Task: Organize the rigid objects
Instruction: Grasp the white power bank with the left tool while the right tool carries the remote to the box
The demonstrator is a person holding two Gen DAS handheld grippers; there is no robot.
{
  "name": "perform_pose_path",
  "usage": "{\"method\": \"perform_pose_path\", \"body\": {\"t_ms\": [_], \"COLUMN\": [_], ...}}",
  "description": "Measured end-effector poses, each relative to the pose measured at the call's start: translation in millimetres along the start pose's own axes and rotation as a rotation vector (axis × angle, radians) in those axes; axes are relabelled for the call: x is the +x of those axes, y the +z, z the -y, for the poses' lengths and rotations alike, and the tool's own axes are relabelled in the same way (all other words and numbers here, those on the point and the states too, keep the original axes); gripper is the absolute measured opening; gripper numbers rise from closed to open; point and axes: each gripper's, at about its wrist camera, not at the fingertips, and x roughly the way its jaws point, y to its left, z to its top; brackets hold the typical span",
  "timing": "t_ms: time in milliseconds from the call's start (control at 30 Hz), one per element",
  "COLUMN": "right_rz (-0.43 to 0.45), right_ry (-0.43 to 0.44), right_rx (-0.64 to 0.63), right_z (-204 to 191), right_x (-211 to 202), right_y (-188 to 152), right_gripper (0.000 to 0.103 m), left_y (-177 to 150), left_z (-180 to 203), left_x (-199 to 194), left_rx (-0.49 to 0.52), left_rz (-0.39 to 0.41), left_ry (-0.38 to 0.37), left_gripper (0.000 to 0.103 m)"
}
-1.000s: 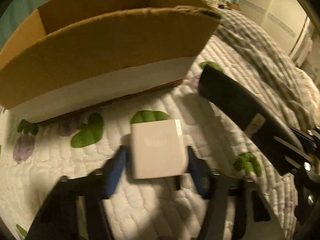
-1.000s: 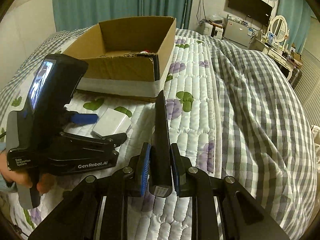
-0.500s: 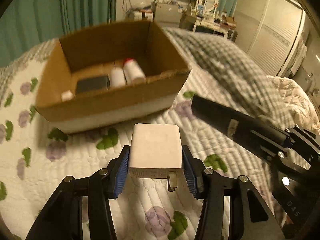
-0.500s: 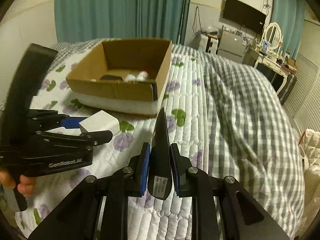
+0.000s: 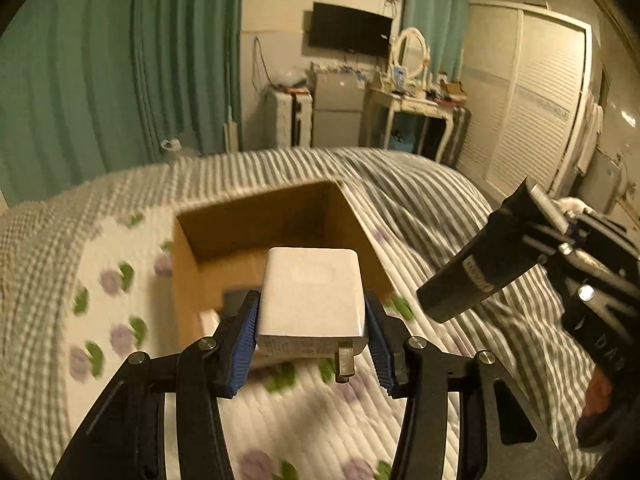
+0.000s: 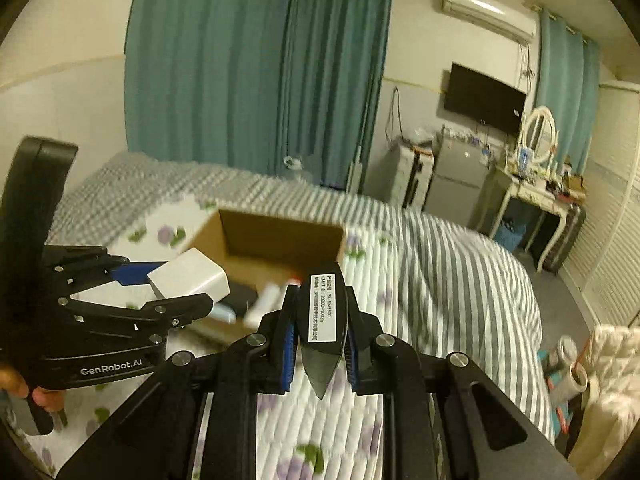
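My left gripper (image 5: 312, 320) is shut on a white plug adapter (image 5: 312, 292) and holds it in the air above the near side of an open cardboard box (image 5: 188, 264) on the bed. The adapter (image 6: 188, 278) and box (image 6: 280, 236) also show in the right wrist view. My right gripper (image 6: 320, 336) is shut on a black slim remote-like object (image 6: 322, 320) with a white label, held up to the right of the box; it shows in the left wrist view (image 5: 476, 276). Small items lie in the box, blurred.
The bed carries a white quilt with purple and green flowers (image 5: 120, 320) and a grey striped blanket (image 6: 460, 280). Teal curtains (image 6: 248, 80), a wall TV (image 6: 484, 98), a dressing table (image 6: 536, 188) and white wardrobe doors (image 5: 532, 112) stand beyond.
Both grippers have risen from the quilt with their objects. The adapter was lifted off the bed and carried up over the box. The views now tilt up toward the room.
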Motion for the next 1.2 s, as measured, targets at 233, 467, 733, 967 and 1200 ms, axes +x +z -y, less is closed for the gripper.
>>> {"method": "perform_pose_path", "body": {"t_ms": [233, 467, 733, 967, 1200], "right_rz": [0.047, -0.021, -0.101, -0.076, -0.028], "right_ry": [0.042, 0.047, 0.034, 0.019, 0.038], "right_rx": [-0.026, -0.066, -0.050, -0.054, -0.074], "right_z": [-8.3, -26.0, -15.0, -6.1, -12.4], "right_x": [38.1, 113.7, 174.8, 202.8, 219.6], "right_y": [61.6, 71.7, 50.3, 53.9, 49.0], "right_gripper": [0.019, 0.019, 0.019, 0.019, 0.019], "left_y": [28.1, 26.5, 16.2, 23.1, 23.7], "left_z": [-40.4, -66.8, -73.6, -80.4, -87.3], "left_x": [36.4, 103.0, 153.9, 145.5, 130.7], "left_rx": [-0.031, -0.059, -0.075, -0.104, -0.133], "left_rz": [0.035, -0.043, -0.138, -0.070, -0.063], "left_ry": [0.077, 0.107, 0.094, 0.109, 0.104], "left_gripper": [0.051, 0.051, 0.053, 0.073, 0.074]}}
